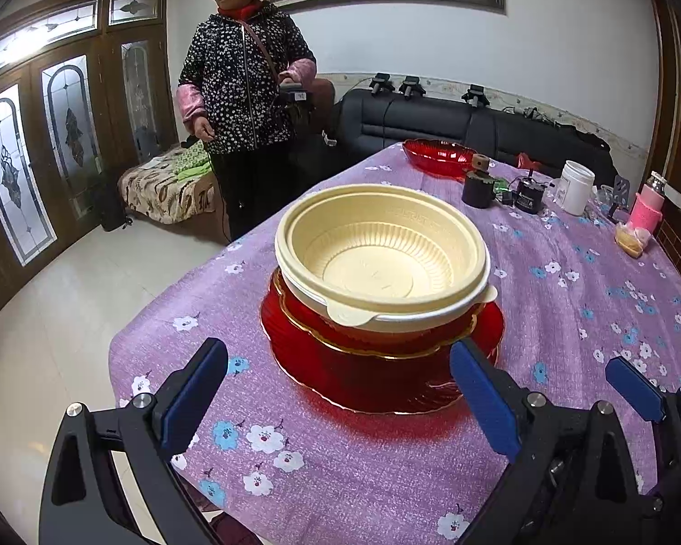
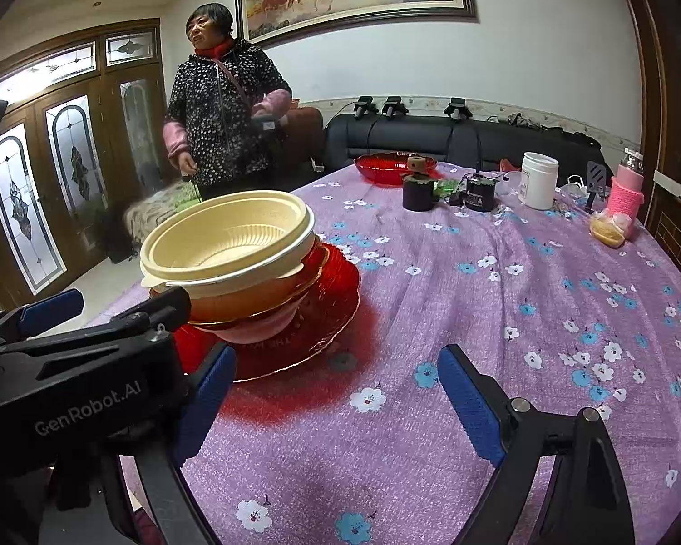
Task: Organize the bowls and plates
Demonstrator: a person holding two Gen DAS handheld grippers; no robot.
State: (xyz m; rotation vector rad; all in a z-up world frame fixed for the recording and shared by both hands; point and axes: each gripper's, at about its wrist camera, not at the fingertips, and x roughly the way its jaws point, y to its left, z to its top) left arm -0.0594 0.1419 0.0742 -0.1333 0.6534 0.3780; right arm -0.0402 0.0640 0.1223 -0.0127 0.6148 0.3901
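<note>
A cream plastic bowl (image 1: 381, 259) sits nested in a stack on a gold-rimmed red bowl, on a large red plate (image 1: 377, 381), near the table's left edge. The stack also shows in the right wrist view: cream bowl (image 2: 227, 240), red plate (image 2: 327, 318). A second red dish (image 1: 438, 156) lies at the far end of the table (image 2: 386, 168). My left gripper (image 1: 338, 402) is open and empty, just short of the red plate. My right gripper (image 2: 336, 402) is open and empty, to the right of the stack. The left gripper's body (image 2: 81, 390) shows in the right wrist view.
The table has a purple floral cloth (image 1: 567, 318). At its far end stand a dark cup (image 1: 476, 188), a small black device (image 1: 529, 197), a white jar (image 1: 576, 186) and a pink bottle (image 1: 647, 206). A woman (image 1: 245, 104) stands beyond the table's left corner. A black sofa (image 1: 431, 113) is behind.
</note>
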